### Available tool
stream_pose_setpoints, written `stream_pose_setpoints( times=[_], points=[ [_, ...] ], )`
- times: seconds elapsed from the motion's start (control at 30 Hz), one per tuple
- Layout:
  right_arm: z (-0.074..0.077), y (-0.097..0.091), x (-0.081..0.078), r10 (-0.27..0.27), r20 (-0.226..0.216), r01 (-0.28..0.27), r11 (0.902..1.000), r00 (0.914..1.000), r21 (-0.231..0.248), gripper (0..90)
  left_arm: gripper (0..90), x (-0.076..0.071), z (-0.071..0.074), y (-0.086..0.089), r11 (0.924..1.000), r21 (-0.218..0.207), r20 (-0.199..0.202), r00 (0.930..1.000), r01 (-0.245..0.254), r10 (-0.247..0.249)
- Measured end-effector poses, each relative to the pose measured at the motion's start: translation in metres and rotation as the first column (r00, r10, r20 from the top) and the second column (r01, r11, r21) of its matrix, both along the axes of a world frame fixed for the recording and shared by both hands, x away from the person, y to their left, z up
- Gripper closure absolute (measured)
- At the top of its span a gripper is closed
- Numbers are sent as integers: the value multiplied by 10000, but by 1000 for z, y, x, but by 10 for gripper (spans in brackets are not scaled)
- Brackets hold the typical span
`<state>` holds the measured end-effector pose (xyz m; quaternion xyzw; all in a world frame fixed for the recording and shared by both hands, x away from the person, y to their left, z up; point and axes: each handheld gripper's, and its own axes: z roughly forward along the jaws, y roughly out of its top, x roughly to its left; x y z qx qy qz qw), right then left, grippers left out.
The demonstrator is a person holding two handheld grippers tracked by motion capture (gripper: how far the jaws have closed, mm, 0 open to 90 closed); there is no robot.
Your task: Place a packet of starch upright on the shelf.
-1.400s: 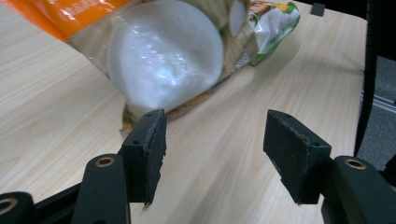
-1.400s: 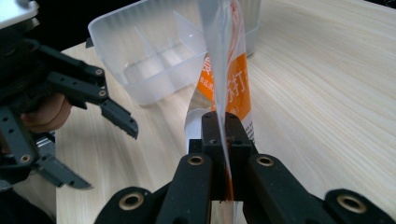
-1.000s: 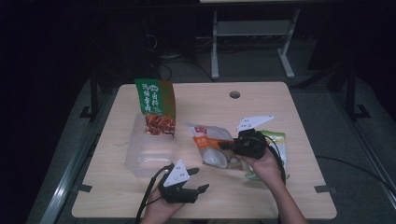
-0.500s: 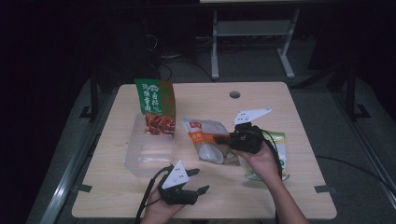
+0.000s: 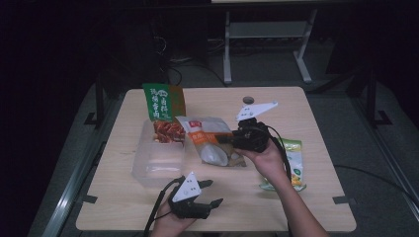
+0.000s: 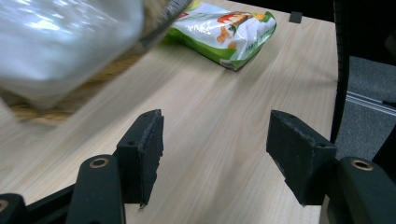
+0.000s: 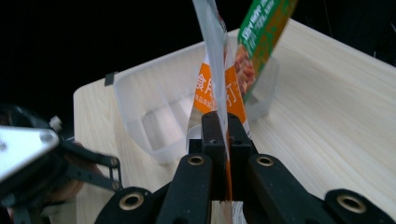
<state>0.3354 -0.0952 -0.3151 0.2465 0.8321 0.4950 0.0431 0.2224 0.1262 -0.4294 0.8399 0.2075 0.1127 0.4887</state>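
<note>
My right gripper [image 5: 228, 139] is shut on the edge of an orange and white food bag [image 5: 210, 140] and holds it lifted over the middle of the table. In the right gripper view the jaws [image 7: 223, 122] pinch the bag [image 7: 219, 88], which stands up edge-on before them. Just beyond it is a clear plastic container [image 5: 148, 168], with a green bag [image 5: 163, 106] standing in its far end. My left gripper [image 5: 213, 192] rests near the front edge, open, with nothing between its jaws [image 6: 215, 154]. The lifted bag [image 6: 60, 42] is a blur above it.
A green snack bag [image 5: 295, 163] lies flat at the right, partly under the right forearm; it also appears far ahead in the left gripper view [image 6: 224, 28]. A round hole [image 5: 248, 100] marks the table's far side. Bare wood lies between the container and the front edge.
The right gripper has risen and drifted left toward the container, carrying the orange and white bag off the table. The left gripper has stayed where it was.
</note>
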Motion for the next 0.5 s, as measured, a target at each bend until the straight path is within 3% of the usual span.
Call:
stream_pose_setpoints(
  times=[0.2,0.5],
  points=[
    [14,19,8,423,237,-423,9991,9988,3,900,362,0,1,0,10000,-58,-57,10000,-14,14],
    [21,56,22,893,125,-894,9960,9959,78,900,361,0,2,2,9997,-197,-52,9999,-112,111]
  ],
)
